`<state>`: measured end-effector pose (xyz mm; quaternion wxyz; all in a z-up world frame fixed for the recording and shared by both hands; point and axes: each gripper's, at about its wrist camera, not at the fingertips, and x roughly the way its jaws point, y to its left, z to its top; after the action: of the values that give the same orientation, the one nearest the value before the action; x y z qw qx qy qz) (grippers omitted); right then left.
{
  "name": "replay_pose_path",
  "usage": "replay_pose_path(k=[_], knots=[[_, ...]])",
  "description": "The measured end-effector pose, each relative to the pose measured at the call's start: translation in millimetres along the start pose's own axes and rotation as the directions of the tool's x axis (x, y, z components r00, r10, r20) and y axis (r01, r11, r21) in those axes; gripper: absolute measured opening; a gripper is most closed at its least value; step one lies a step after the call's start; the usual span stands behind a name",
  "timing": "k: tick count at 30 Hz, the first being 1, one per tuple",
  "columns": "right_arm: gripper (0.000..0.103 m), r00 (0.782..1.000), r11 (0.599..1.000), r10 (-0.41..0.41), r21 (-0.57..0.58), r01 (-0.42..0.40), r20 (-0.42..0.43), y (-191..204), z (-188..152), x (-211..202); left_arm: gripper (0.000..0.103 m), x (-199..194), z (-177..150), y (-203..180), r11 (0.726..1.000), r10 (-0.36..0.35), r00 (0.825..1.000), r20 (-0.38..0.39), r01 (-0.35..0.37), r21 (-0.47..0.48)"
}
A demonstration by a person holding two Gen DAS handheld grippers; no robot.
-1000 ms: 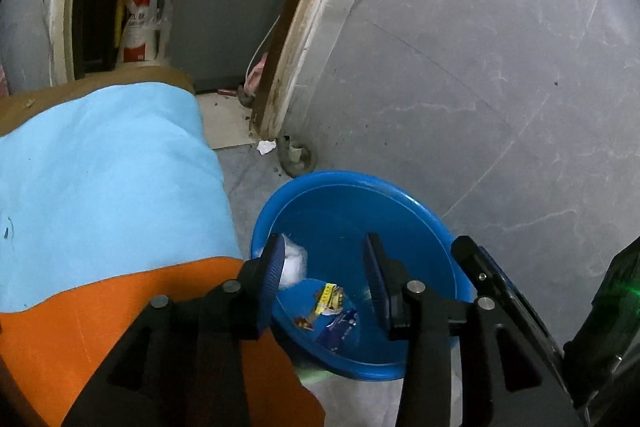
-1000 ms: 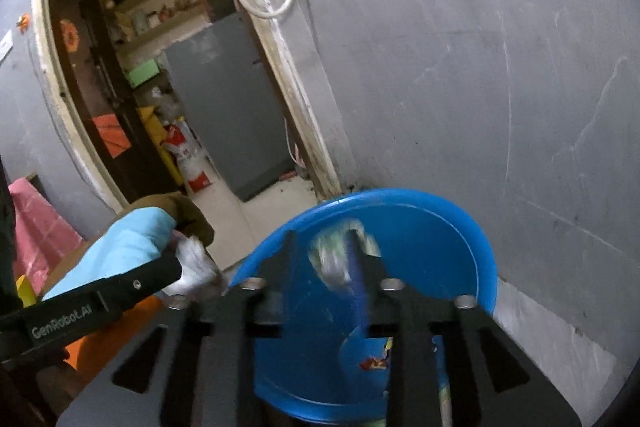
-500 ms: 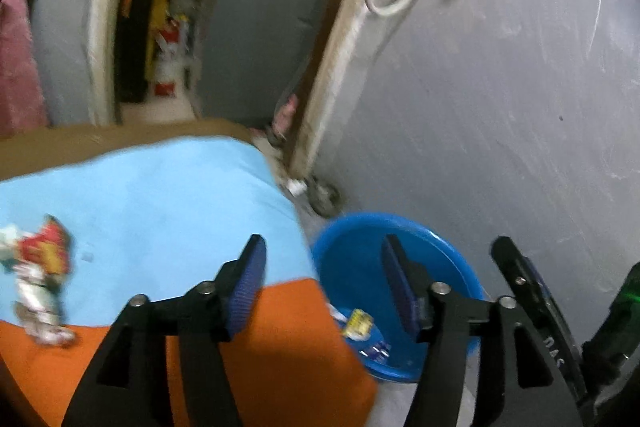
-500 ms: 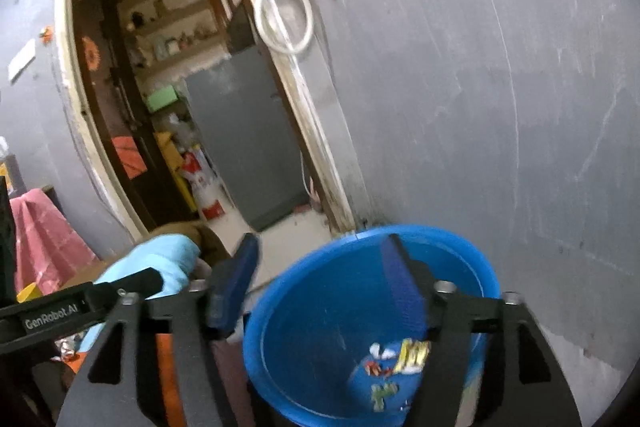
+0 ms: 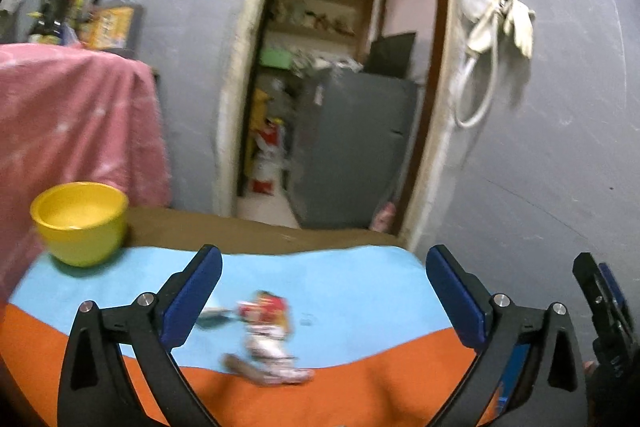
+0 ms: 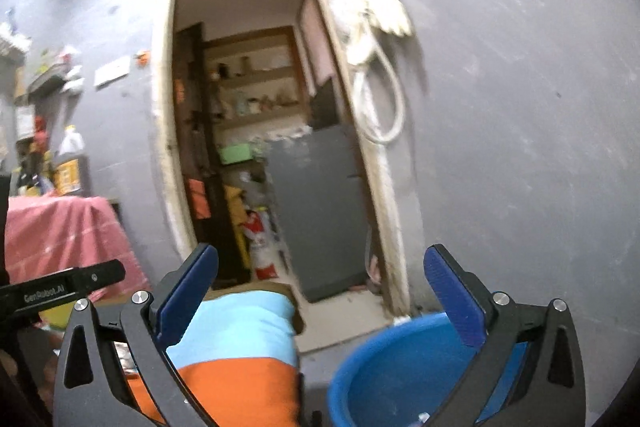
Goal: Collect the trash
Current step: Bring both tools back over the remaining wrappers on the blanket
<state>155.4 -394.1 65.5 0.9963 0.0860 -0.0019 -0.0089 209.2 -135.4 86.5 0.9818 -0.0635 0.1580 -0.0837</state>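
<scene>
Crumpled red and white wrappers [image 5: 266, 337] lie blurred on the light blue and orange cloth [image 5: 344, 291] covering the table. My left gripper [image 5: 322, 289] hovers above them, jaws still opening wide, with nothing between them. In the right wrist view a blue basin [image 6: 404, 371] stands on the floor at lower right, beside the table's cloth [image 6: 240, 331]. My right gripper [image 6: 320, 287] is raised over the basin's near edge, its jaws opening wide and empty. The left gripper's body [image 6: 60, 285] shows at the left edge there.
A yellow bowl [image 5: 80, 221] sits at the table's far left corner. Pink cloth [image 5: 76, 119] covers furniture behind it. A doorway [image 5: 332, 107] opens to a storeroom with a grey cabinet [image 5: 352, 151]. A white hose [image 5: 478, 83] hangs on the grey wall.
Both grippers opened wide and let their scraps fall into the basin. Both rose and tilted up; the left swung from the basin across to the table, bringing wrappers and bowl into view.
</scene>
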Motion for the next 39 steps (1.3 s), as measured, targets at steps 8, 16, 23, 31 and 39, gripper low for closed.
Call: replay_pose_path(k=[8, 16, 23, 31, 39], knots=[[0.103, 0.988, 0.985, 0.155, -0.08, -0.153, 0.012, 60, -4, 2, 0.1, -40, -7, 46, 0.988, 0.144, 0.984, 0.107, -0.149, 0.034], [0.103, 0.966, 0.958, 0.259, -0.122, -0.259, -0.009, 102, -13, 0, 0.1, -67, -20, 82, 0.971, 0.215, 0.965, 0.148, -0.228, 0.073], [0.103, 0.952, 0.937, 0.293, -0.17, -0.305, -0.094, 128, -26, 8, 0.1, -63, -32, 99, 0.969, 0.22, 0.97, 0.102, -0.229, 0.092], [0.103, 0.92, 0.925, 0.273, -0.184, -0.332, -0.282, 142, -48, 35, 0.1, -37, -35, 108, 0.98, 0.175, 0.983, -0.058, -0.169, 0.104], [0.103, 0.848, 0.935, 0.271, -0.083, -0.344, -0.455, 137, -66, 66, 0.1, -8, -43, 108, 0.983, 0.152, 0.967, -0.203, -0.127, 0.13]])
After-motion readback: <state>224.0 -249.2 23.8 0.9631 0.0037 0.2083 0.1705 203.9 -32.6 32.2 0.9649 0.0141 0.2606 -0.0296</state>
